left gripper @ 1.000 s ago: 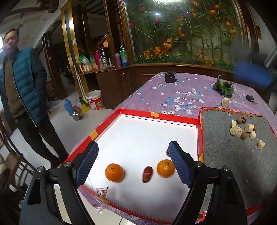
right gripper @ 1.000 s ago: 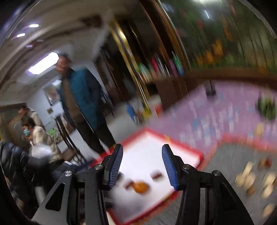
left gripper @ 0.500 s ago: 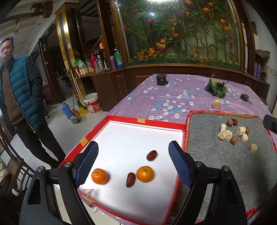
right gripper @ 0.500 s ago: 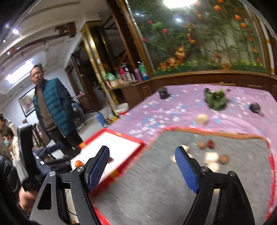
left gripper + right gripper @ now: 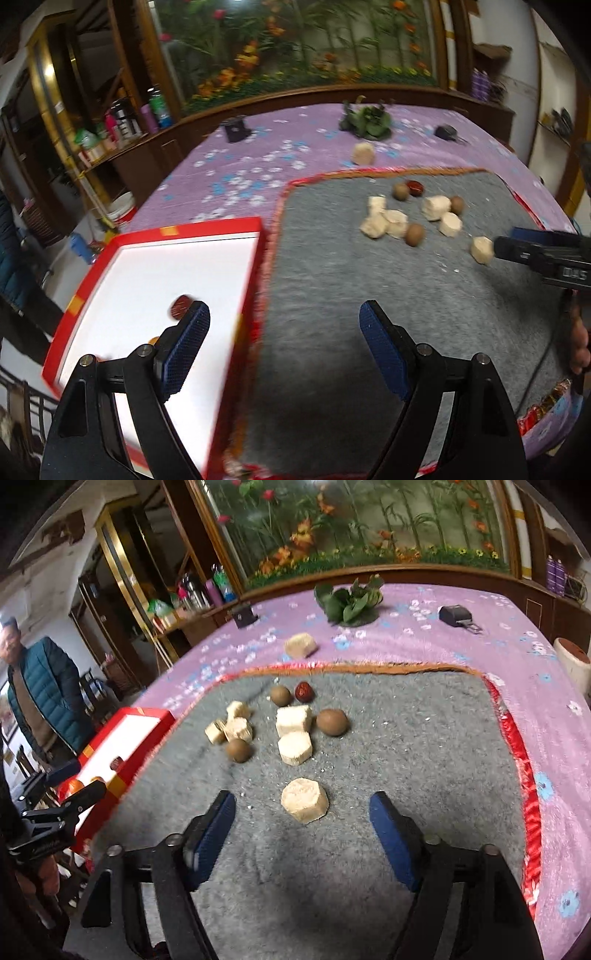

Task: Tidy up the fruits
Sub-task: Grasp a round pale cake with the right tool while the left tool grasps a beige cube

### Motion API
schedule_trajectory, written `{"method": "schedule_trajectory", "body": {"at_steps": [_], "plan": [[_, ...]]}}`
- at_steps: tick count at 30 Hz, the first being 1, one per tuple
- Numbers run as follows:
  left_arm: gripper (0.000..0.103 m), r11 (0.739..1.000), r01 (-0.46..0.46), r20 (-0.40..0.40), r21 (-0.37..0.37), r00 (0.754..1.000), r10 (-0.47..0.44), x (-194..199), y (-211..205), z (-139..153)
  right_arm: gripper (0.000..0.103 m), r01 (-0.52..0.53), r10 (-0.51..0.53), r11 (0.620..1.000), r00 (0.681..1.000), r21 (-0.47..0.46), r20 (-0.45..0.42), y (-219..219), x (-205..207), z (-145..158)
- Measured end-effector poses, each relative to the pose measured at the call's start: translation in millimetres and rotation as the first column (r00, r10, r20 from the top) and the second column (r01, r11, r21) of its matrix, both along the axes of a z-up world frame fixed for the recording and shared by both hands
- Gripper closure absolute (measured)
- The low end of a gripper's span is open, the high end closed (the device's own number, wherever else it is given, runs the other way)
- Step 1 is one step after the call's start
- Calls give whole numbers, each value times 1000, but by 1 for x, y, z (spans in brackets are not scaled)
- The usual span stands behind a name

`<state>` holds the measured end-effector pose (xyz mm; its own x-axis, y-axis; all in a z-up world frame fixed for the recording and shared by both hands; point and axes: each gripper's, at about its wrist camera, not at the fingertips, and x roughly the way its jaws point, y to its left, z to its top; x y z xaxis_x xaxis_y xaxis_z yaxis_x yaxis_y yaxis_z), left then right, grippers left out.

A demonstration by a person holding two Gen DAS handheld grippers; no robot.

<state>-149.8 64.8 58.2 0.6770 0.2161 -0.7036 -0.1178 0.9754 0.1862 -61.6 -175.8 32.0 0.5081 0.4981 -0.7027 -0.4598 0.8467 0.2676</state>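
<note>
A grey mat (image 5: 406, 746) holds several beige snack blocks, three brown round fruits (image 5: 332, 722) and one red date (image 5: 304, 692). My right gripper (image 5: 303, 823) is open just above the mat, with the nearest beige block (image 5: 304, 805) between its fingers' line. My left gripper (image 5: 284, 332) is open and empty over the mat's left edge beside the red-rimmed white tray (image 5: 147, 280). A red date (image 5: 181, 305) lies in the tray. The oranges are mostly hidden behind the left finger; they show in the right wrist view (image 5: 75, 786).
A purple flowered cloth (image 5: 480, 627) covers the table. On it lie a loose beige block (image 5: 301, 645), a green leafy ornament (image 5: 349, 602), a black key fob (image 5: 456, 614) and a small black box (image 5: 244, 616). A man in a teal jacket (image 5: 37, 694) stands left.
Both grippers have swung right, from the tray toward the grey mat. The right gripper has come down close over the blocks. The left view no longer centres on the oranges.
</note>
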Motion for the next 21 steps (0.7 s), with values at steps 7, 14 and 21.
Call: {"method": "schedule_trajectory", "body": {"at_steps": [7,14,21], "plan": [[19,998,55,-6,21,998,-54,28,-9,2,69,-32,27,992,999,-126,-45,24,17,-15],[20,982,187,-106,29,977,-183,75,-23,-15,71,-44,42,999,997,-27,-66,8,15,-13],[20,976,202,-181,86,966,-184,111,-34,-29,70,-27,47,991,988,134,-150,-10,29,-20]]}}
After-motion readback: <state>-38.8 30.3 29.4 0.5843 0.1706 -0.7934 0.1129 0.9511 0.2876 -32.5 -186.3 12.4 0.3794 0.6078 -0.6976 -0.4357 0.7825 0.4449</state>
